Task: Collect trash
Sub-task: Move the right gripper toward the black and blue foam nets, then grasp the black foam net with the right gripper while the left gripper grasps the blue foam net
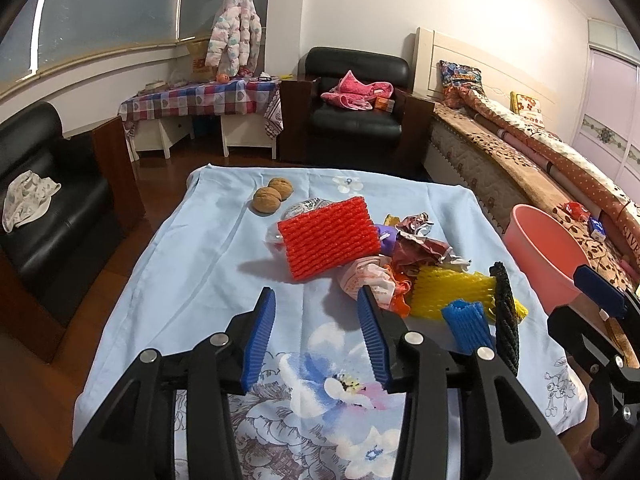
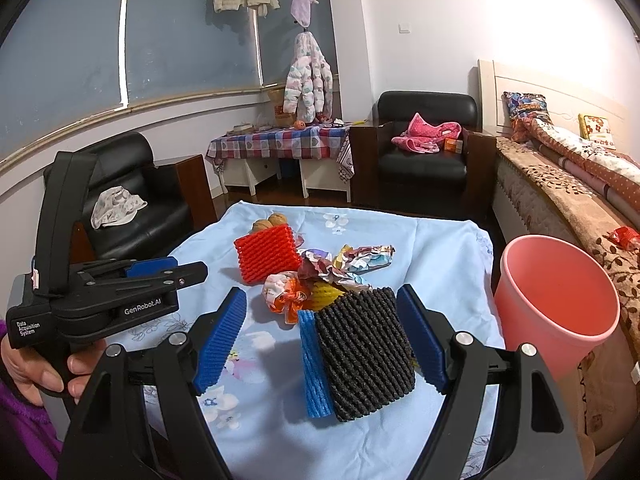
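Right gripper [image 2: 320,336]: jaws spread wide; the black foam net [image 2: 362,354] stands between them, touching or nearly touching the right pad, clear of the left pad.
Left gripper [image 1: 316,336]: jaws released, nothing between them, held over the flowered blue cloth [image 1: 192,264] of the worktop; the red foam net lies ahead.
Blue foam net [image 2: 314,364]: on the cloth, pressed against the left side of the black one.
Yellow foam net [image 1: 444,292]: just behind the blue and black nets, partly covered by them.
Crumpled wrappers [image 1: 416,246]: piled mid-worktop between the yellow and red nets, white-orange ones nearest, dark red and printed foil farther back.
Red foam net [image 1: 328,236]: tilted, leaning on the pile's left side.
Two walnuts [image 1: 272,196]: touching each other, beyond the red net near the far edge.
Pink bucket [image 2: 556,300]: off the worktop's right side, beside the bed [image 2: 568,184], mouth facing up.
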A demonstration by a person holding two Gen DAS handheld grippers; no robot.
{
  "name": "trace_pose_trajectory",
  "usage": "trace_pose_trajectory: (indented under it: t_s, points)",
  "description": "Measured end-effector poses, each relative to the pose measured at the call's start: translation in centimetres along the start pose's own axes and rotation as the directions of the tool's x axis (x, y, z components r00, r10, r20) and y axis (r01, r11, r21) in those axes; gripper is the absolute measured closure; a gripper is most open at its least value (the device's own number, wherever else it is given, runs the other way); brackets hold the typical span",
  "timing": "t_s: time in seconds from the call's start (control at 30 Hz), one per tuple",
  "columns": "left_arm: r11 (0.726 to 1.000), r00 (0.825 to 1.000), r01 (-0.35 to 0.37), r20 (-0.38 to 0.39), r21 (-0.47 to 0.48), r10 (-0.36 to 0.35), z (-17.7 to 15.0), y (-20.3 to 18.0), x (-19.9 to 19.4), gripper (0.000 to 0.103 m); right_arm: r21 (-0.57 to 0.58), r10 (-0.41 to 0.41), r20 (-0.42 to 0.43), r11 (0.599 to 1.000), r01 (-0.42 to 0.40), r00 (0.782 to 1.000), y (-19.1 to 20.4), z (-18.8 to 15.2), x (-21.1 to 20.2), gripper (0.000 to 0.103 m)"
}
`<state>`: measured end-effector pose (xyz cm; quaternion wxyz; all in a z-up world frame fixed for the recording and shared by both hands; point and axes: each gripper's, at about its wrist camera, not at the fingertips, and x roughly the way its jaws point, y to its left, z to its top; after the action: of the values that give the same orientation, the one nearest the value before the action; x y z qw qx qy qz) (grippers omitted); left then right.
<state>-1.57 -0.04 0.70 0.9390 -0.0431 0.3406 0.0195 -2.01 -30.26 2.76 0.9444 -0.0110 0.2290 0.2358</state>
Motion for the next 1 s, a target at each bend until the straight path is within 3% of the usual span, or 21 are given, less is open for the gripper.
trace_pose_trajectory:
  t_s: [0.57, 1.0]
  points:
    - [1.0, 1.0, 0.001, 0.001, 0.0, -0.001, 0.0, 0.1, -0.1, 0.058, 0.0, -0.012, 0.002, 1.0, 0.012, 1.0, 0.1, 0.0, -0.3, 0.025]
    - [0.998, 0.999, 0.047, 0.022, -0.03, -0.046, 0.4, 1.0, -1.0, 0.054, 0.015, -0.048, -0.003, 0.999, 0.048, 0.999, -2.2, -0.2, -1.1, 0.04]
